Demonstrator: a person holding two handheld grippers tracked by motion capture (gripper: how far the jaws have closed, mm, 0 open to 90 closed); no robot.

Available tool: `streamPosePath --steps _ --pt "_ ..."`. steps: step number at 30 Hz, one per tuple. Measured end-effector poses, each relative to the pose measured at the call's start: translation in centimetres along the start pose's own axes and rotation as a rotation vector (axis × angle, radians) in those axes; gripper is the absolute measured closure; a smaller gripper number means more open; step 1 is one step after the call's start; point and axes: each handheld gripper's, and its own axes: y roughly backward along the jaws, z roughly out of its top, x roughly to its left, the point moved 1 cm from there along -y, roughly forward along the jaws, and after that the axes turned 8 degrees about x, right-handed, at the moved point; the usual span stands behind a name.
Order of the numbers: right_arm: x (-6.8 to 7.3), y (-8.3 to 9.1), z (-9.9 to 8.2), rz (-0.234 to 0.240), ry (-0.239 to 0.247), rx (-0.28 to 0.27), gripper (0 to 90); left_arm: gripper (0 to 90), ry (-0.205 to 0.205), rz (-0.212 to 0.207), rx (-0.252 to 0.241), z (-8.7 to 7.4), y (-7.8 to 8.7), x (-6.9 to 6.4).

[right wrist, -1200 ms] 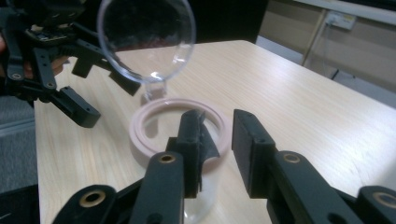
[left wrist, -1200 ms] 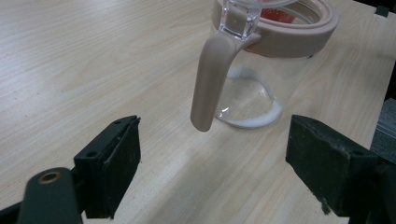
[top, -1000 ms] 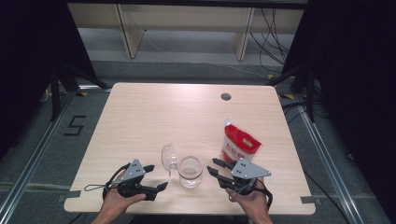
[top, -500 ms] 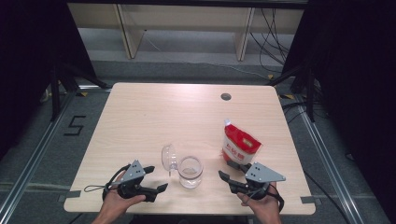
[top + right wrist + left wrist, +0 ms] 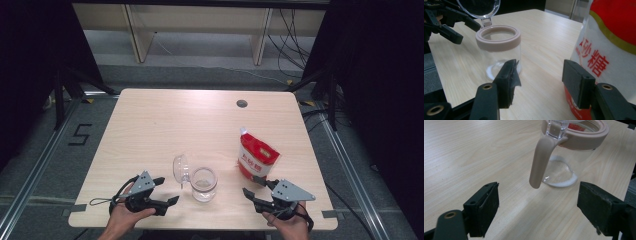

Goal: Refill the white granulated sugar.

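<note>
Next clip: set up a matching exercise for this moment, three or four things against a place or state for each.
Things:
1. clear glass jar with beige rim
2. red and white standing pouch
3. left hand-held gripper
4. small dark round hole in the tabletop

Places or states:
A. far side of the table, right of centre
B. open, jaws empty, left of the jar
C. lid swung open, white residue at the bottom
D. upright, just beyond the right hand-held gripper

Pairs: 1-C, 2-D, 3-B, 4-A

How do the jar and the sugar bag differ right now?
The jar is clear glass with a beige rim; the bag is red and white, opaque. The jar stands open, lid flipped up, holding only a little white at the bottom; the bag looks full. Both stand upright on the table.
</note>
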Motion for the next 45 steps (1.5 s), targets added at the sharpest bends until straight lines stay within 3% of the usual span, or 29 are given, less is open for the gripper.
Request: streamPosePath --steps 2,7,9,15,16,19,20,21,25,32,35,40,45 --pt "-0.4 0.1 -0.2 -0.015 0.026 -0.003 45.8 17.3 0.005 -0.002 0.001 0.0 0.0 0.0" --pt "-0.3 0.8 -0.7 -0.019 0.009 0.033 44.7 17.3 -0.016 0.008 0.006 0.0 0.2 0.1" --pt "-0.5 1.1 -0.8 -0.050 0.021 0.029 43.9 17.4 -0.021 0.010 0.004 -0.1 0.2 0.2" --pt "-1.2 1.7 -1.3 -0.061 -0.018 0.037 44.1 17.4 0.001 0.007 0.002 -0.1 0.2 0.0" --pt "-1.6 2.0 -1.5 -0.090 -0.031 0.039 44.0 17.4 -0.003 0.007 -0.001 -0.1 0.1 -0.1" --pt "-1.6 2.1 -1.7 -0.084 -0.053 0.042 43.8 17.4 -0.004 0.008 0.001 -0.1 0.2 -0.1" --pt "-1.8 2.3 -1.8 -0.108 -0.055 0.045 42.7 17.4 -0.023 0.019 0.020 -0.1 0.3 0.1" --pt "-1.8 2.4 -1.8 -0.114 -0.061 0.049 42.0 17.4 -0.007 0.007 0.003 -0.1 0.2 -0.1" --pt "-2.3 2.4 -2.0 -0.145 -0.076 0.044 39.3 17.4 -0.007 0.006 0.000 -0.2 0.2 -0.1" --pt "-3.0 1.9 -2.2 -0.157 -0.093 0.038 36.6 17.4 -0.009 0.011 0.012 -0.3 0.2 -0.1" --pt "-3.3 1.4 -2.1 -0.157 -0.097 0.030 35.7 17.4 -0.036 0.015 0.017 -0.2 0.1 -0.1" --pt "-3.6 0.7 -2.0 -0.155 -0.061 0.028 36.0 17.4 -0.035 0.008 0.012 -0.2 0.0 0.0" --pt "-3.6 0.4 -1.9 -0.161 -0.073 0.025 35.4 17.3 -0.036 0.012 0.020 -0.3 0.0 -0.1"
